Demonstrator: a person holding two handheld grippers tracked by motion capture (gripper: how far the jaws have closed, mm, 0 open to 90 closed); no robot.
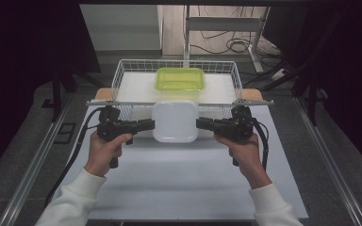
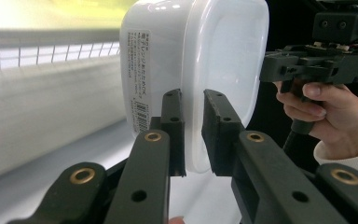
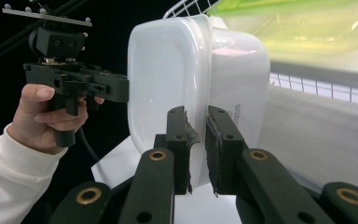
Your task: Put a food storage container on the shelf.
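White container (image 1: 175, 121) gripped at opposite rims; left gripper (image 1: 152, 125) and right gripper (image 1: 199, 124) level, pointing inward.

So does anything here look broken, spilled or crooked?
Nothing stands out. The white lidded container is held level between the left gripper and right gripper, each clamped on its rim. The green container sits squarely in the wire basket. No spills or damage show.
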